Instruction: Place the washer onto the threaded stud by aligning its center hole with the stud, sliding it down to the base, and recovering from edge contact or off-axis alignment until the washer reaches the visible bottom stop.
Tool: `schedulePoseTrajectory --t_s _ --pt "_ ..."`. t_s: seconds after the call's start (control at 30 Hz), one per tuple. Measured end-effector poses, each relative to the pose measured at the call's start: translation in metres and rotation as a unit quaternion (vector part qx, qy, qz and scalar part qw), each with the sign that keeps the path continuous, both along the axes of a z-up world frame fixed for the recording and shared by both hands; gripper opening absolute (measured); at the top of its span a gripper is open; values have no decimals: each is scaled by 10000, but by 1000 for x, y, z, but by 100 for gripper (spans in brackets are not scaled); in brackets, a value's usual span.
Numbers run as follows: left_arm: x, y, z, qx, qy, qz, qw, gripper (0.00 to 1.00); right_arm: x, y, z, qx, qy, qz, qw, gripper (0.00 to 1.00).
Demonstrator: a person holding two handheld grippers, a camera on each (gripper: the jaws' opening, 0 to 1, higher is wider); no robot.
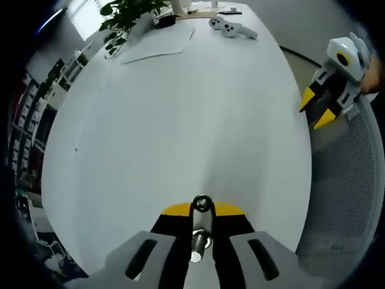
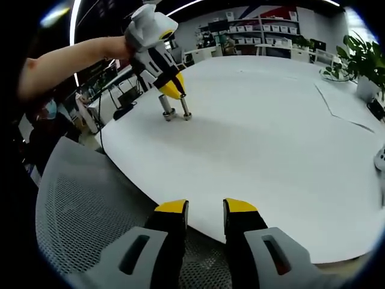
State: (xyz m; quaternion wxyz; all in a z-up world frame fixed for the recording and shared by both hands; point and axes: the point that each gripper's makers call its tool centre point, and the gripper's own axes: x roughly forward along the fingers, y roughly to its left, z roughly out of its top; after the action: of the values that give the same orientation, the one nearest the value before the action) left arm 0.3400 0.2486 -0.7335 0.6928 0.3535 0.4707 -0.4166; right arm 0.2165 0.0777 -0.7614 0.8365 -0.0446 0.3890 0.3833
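We can read no brand, label or writing anywhere in either view.

In the left gripper view, our left gripper (image 1: 201, 232) has its yellow-tipped black fingers (image 1: 174, 211) closed on a threaded stud (image 1: 200, 239), a bright metal rod that runs straight ahead between them, along the fingers' own line. A ring-shaped metal part sits at its far end, just past the fingertips; we cannot tell whether it is the washer or the stud's own head. A second collar shows lower on the rod, nearer the camera.

In the right gripper view, the same left gripper (image 2: 171, 90) hangs over the white counter (image 2: 271, 132), held by a person's hand, fingers pointing down. Below its tips stand two short metal posts, the stud (image 2: 166, 108) and another post (image 2: 186, 108) just beside it, both roughly upright with wider feet touching the counter. Which one the fingers clamp we cannot tell from here.

Our right gripper (image 2: 204, 211) has its fingers (image 2: 171, 211) apart with nothing between them, poised at the counter's near edge above a grey mesh chair back (image 2: 78, 198). It sits well apart from the stud.

Beyond our fingers in the left view lie a potted plant (image 1: 126, 15), a white paper sheet (image 1: 159, 45) and two white controllers (image 1: 231, 27).
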Motion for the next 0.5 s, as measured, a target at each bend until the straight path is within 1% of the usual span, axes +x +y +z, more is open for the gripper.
schedulePoseTrajectory --t_s 0.5 --pt "0 3 -1 47 71 36 10000 8 1 0 0 12 -7 -6 10000 26"
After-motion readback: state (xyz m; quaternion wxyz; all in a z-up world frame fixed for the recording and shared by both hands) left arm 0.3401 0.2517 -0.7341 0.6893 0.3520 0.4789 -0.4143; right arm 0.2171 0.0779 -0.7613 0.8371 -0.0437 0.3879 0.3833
